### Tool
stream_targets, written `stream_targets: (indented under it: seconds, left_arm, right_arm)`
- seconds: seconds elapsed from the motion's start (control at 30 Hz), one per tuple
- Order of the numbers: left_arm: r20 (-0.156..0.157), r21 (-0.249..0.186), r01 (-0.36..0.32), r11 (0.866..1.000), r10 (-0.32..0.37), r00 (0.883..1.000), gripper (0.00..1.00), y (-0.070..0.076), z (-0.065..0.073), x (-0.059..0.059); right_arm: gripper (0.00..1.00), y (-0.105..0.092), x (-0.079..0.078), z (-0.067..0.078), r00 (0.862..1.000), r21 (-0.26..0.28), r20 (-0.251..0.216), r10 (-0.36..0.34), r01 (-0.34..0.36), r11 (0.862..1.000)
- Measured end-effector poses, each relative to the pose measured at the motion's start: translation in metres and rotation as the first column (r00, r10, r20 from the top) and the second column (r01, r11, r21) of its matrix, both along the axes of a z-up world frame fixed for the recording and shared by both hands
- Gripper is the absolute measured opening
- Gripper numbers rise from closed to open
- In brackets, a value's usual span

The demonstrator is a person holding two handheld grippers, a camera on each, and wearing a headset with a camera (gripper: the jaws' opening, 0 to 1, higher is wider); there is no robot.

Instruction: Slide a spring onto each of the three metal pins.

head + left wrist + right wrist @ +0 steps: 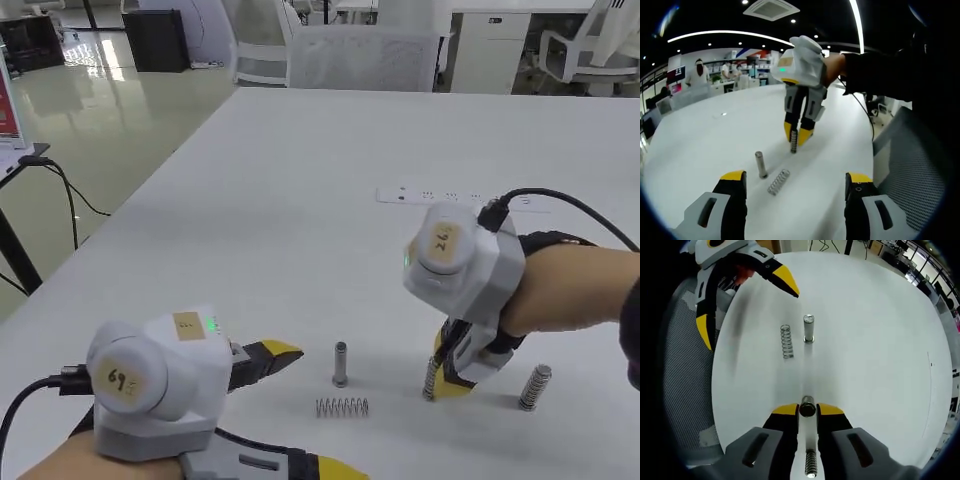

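Observation:
Three metal pins stand on the white table (300, 200). The left pin (340, 363) (760, 164) (808, 328) is bare, and a loose spring (342, 407) (779, 181) (786, 341) lies flat beside it. My right gripper (452, 380) (799, 134) (808, 410) points down over the middle pin (807, 405), shut on the spring (431, 378) (794, 141) that sits around it. The right pin (536, 387) (811, 463) wears a spring. My left gripper (308, 408) (796, 177) (744, 305) is open near the loose spring, holding nothing.
A white power strip (450, 197) lies on the table beyond the pins, with a black cable (560, 200) running to the right gripper. A mesh chair (920, 170) stands at the table's near edge. Chairs and desks stand in the background.

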State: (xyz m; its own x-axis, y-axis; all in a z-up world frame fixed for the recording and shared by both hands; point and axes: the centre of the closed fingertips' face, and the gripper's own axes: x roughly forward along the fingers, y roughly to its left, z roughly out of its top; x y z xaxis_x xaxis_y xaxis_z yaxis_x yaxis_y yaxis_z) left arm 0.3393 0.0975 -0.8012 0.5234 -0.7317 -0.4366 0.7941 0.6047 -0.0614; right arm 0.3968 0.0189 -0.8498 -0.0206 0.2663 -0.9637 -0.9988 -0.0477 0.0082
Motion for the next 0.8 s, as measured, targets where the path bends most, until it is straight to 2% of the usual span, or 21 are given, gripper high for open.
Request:
stream_targets:
  seconds: [0.4, 0.57, 0.8]
  left_arm:
    - [-0.003, 0.004, 0.006, 1.0, -0.006, 1.0, 0.77, -0.001, -0.001, -0.002]
    - [-0.004, 0.005, 0.01, 1.0, -0.01, 1.0, 0.77, -0.001, -0.001, -0.002]
    - [-0.004, 0.006, 0.01, 1.0, -0.01, 1.0, 0.77, -0.001, -0.001, -0.001]
  right_arm:
    - [0.16, 0.009, -0.002, 0.02, 0.999, 0.046, 0.037, 0.009, -0.01, 0.999]
    - [0.16, 0.025, -0.01, 0.03, 0.999, 0.107, 0.027, 0.028, -0.031, 0.994]
    - [0.15, 0.04, -0.018, 0.03, 0.998, 0.129, 0.024, 0.059, -0.061, 0.99]
